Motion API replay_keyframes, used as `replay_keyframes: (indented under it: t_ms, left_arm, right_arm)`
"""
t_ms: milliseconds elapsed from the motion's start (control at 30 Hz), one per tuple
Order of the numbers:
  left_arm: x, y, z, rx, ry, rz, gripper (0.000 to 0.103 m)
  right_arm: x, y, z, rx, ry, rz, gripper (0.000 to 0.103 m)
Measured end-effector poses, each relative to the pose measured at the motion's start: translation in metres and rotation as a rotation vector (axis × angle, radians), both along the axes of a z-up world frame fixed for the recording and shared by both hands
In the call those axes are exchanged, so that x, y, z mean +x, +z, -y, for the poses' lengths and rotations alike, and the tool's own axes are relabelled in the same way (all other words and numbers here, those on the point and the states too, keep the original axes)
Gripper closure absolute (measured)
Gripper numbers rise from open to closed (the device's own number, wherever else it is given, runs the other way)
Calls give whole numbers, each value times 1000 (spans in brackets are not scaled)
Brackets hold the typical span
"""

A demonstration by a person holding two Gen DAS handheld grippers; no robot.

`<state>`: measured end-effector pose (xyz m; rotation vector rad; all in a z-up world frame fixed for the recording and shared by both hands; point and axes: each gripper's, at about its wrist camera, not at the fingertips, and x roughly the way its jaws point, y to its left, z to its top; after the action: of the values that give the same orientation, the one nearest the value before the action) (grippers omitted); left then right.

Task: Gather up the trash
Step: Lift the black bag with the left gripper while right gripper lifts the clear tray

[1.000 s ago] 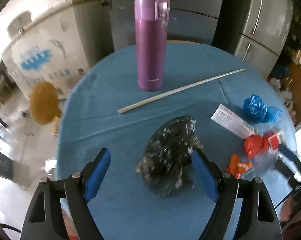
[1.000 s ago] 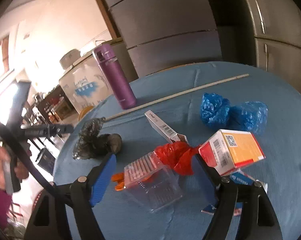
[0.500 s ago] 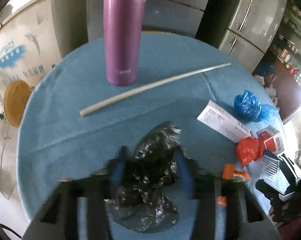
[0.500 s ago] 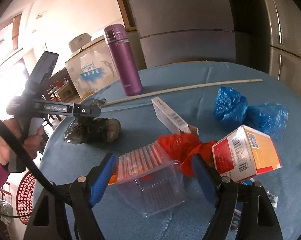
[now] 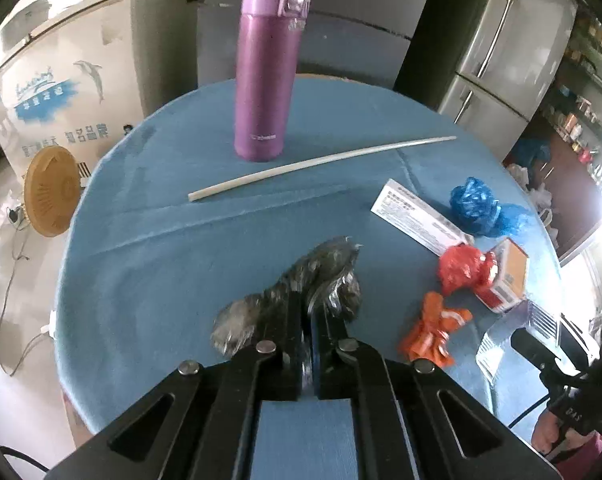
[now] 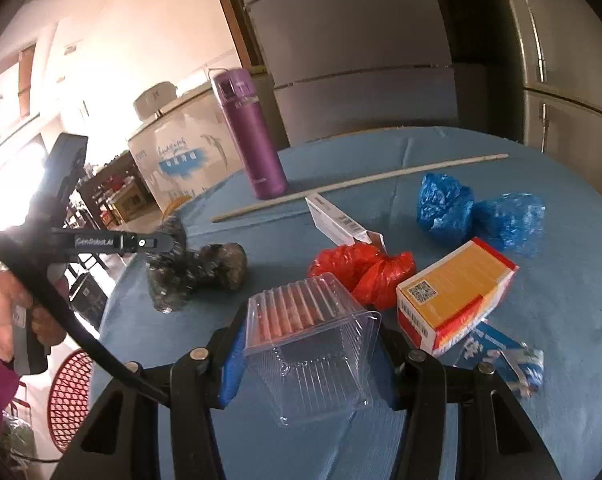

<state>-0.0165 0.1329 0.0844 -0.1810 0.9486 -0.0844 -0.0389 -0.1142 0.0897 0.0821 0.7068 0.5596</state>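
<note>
My left gripper (image 5: 310, 312) is shut on a crumpled black plastic bag (image 5: 321, 276) on the blue table; the bag also shows in the right wrist view (image 6: 197, 268). My right gripper (image 6: 309, 344) is shut on a clear plastic clamshell box (image 6: 313, 352). Other trash lies nearby: a red bag (image 6: 361, 268), an orange and red carton (image 6: 457, 292), blue bags (image 6: 445, 204), a white box (image 6: 337, 220), an orange wrapper (image 5: 433, 328) and a blue packet (image 6: 497, 352).
A purple flask (image 5: 267, 68) stands at the back of the round blue table (image 5: 149, 264), with a long white stick (image 5: 321, 164) before it. A fridge (image 5: 497, 40) and a chest freezer (image 5: 61, 80) stand behind. A red basket (image 6: 67, 396) sits on the floor.
My left gripper has shut on the black bag, which it straddled open before. My right gripper has moved in and closed on the clear box.
</note>
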Motion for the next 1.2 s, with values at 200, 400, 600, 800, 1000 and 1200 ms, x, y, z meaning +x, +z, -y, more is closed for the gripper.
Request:
replay_keyframes:
  t_ms: [200,400,600,800,1000,1200]
  left_arm:
    - [-40,27,-6,1,8,75,100]
    - [-35,29,-8,86,36,121,8]
    - [12,-10,4,205,-34,67,8]
    - [46,-43,4,108,-26,13,35]
    - [44,-48,13,128,-24,-2,72]
    - [12,-24,11,109,24,30,100]
  right_arm:
    - [-30,21,4,28,10,33,47]
    - [-50,28,13,76,-1,34,47]
    - [-47,18,32,110,-27,-5,47]
    - [-35,7,46,142,-54,-40,47]
    - [-29,0,41,163,-46,-62,47]
    - [-41,12,28,157,-17,-27,47]
